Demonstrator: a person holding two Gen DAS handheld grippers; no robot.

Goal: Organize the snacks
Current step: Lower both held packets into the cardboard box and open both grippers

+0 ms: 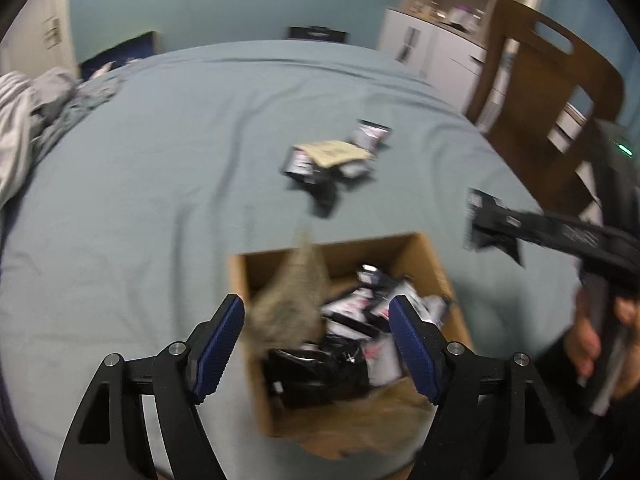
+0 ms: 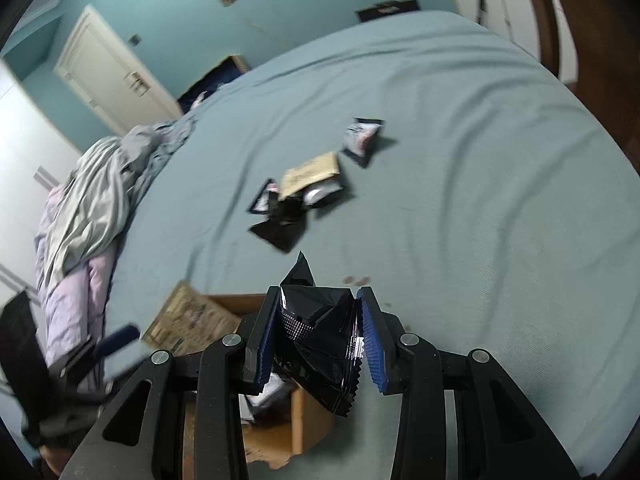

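Observation:
A cardboard box (image 1: 424, 256) sits on the blue-grey bed and holds several black and white snack packets. My left gripper (image 1: 318, 304) hangs open above it. A blurred tan packet (image 1: 292, 304) stands in the box's left part between the fingers, with no pad pressing on it. My right gripper (image 2: 320, 296) is shut on a crumpled black packet (image 2: 320, 332), held above the box's right edge (image 2: 308, 424). That packet (image 1: 492, 220) also shows in the left wrist view. A small pile of packets (image 1: 328, 164) (image 2: 300, 196) lies farther up the bed, and one lone packet (image 1: 372, 134) (image 2: 362, 134) beyond it.
Crumpled grey bedding (image 1: 36, 112) (image 2: 100, 184) is heaped at the bed's left side. A wooden chair (image 1: 552, 92) and a white cupboard (image 1: 432, 48) stand to the right of the bed. A person's hand (image 1: 588, 344) grips the right tool. A white door (image 2: 108, 76) is at the far left.

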